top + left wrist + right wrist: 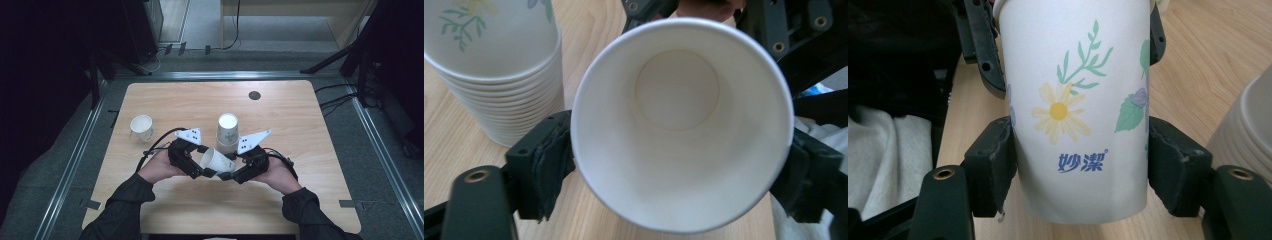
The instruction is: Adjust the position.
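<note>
Holding one paper cup (216,161) between them, the two hand-held grippers sit near the 6 o'clock side of the surface (300,115). The right hand-held gripper (1080,165) is clenched on the cup's lower body, with a pad on each side of the flower print. The left hand-held gripper (674,165) has its pads touching the cup's rim on both sides, so it is grasping the cup too.

To do this step well, I think the person should squeeze softly, because a paper rim bends easily. One side should let go only when the other has a firm hold.

Counting: one held cup, one stack of cups (227,131) just past it at 12 o'clock, and one single cup (142,127) well apart at 10 o'clock.
</note>
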